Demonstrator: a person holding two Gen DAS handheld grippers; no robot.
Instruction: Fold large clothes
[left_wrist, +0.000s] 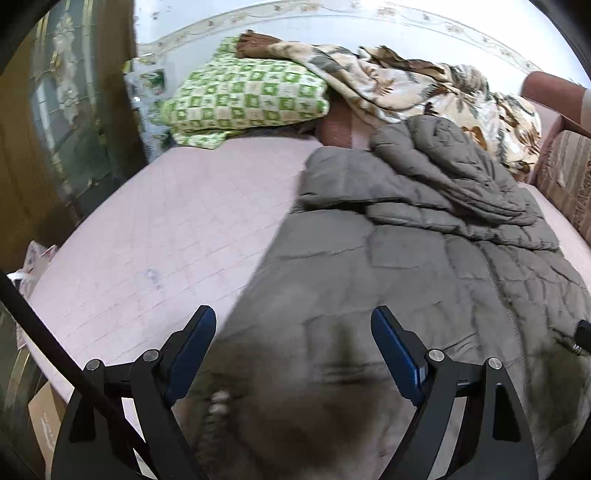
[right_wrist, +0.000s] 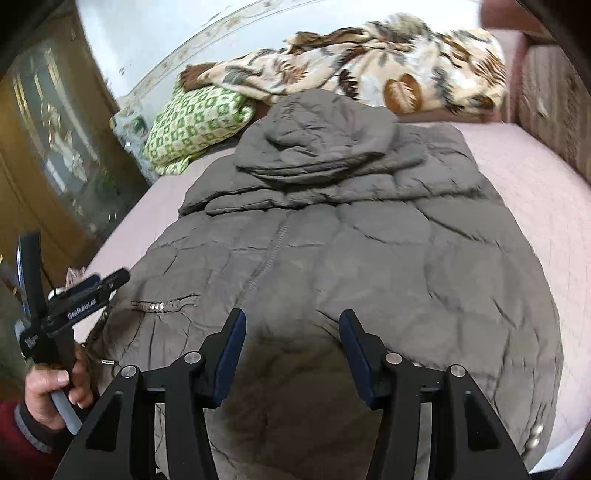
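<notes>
Ahead of my fingers stretches a pale pink quilted bedspread (left_wrist: 155, 229); beyond it a white wall with a floral border strip (left_wrist: 424, 16) glows bright. Off to my left stands a dark wooden glass-fronted cabinet (right_wrist: 55, 140).

A green checked pillow (left_wrist: 243, 99) lies at eleven o'clock on the pink bed (left_wrist: 166, 229). A leaf-patterned blanket (left_wrist: 424, 92) is heaped at one o'clock. A wooden cabinet (left_wrist: 62, 122) stands at nine.

jacket (right_wrist: 332, 240) on bed (right_wrist: 535, 177) | pillow (right_wrist: 192, 122) behind-left | blanket (right_wrist: 369, 62) behind
</notes>
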